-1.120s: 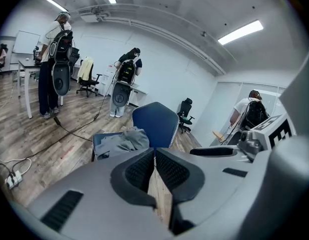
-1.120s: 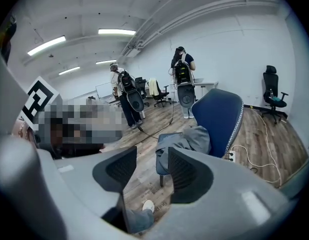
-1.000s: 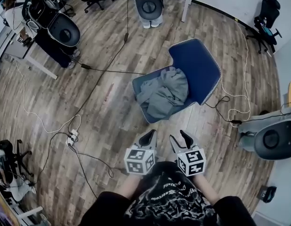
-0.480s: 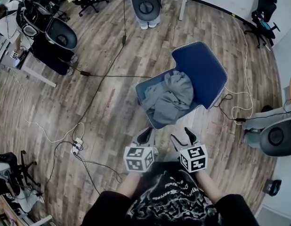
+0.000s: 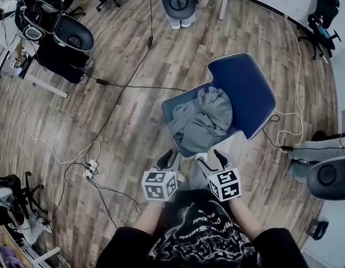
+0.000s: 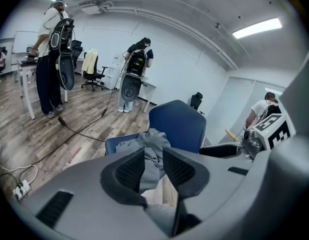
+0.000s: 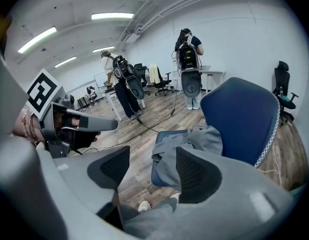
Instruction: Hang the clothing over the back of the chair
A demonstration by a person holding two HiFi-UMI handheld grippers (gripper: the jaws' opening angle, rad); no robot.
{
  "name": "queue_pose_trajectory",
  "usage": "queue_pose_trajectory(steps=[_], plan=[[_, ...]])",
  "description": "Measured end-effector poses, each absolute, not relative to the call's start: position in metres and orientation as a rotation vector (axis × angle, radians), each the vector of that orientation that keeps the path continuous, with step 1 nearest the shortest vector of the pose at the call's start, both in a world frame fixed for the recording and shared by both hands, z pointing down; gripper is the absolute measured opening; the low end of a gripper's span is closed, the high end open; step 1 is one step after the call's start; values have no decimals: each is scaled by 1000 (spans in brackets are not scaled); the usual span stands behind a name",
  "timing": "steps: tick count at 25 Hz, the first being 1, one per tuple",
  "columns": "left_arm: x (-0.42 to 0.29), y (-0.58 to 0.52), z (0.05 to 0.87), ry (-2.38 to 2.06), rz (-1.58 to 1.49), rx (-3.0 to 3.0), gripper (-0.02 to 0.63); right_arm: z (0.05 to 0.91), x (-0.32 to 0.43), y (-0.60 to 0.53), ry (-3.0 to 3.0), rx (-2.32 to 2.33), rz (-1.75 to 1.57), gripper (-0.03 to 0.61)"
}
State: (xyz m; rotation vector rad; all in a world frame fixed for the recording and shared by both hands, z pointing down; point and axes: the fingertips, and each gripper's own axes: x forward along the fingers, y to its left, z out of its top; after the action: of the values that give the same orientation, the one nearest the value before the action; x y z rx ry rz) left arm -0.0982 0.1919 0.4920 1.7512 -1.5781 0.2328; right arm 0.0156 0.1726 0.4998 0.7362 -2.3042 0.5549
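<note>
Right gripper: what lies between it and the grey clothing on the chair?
In the head view, only wood floor and the seat's front edge separate the right gripper from the clothing.

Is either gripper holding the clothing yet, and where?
Neither. Left gripper, jaws opening, and right gripper are empty, short of the clothing on the chair.

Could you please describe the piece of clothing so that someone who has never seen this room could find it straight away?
In the middle of the wood-plank floor stands a blue chair whose back has a pale edge. On its seat lies the grey garment, crumpled in a loose heap. That chair is the only blue one in view, and the garment is the only thing lying on it.
</note>
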Motion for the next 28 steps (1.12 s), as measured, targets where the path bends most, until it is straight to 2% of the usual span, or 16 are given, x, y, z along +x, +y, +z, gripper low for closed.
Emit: queue_pose_trajectory(steps=[7, 13, 23, 28], plan=[[-102, 151, 522, -1525, 340, 1686, 197, 517, 8, 130, -2273, 629, 552, 302], [-113, 127, 544, -1439, 498, 1713, 246, 533, -4, 106, -2263, 527, 563, 321], [-121, 81, 576, -1174, 882, 1982, 267, 574, -27, 83, -2238, 490, 650, 400], [-121, 82, 605, -1029, 1057, 2035, 272, 600, -41, 86, -2142, 437, 627, 402]])
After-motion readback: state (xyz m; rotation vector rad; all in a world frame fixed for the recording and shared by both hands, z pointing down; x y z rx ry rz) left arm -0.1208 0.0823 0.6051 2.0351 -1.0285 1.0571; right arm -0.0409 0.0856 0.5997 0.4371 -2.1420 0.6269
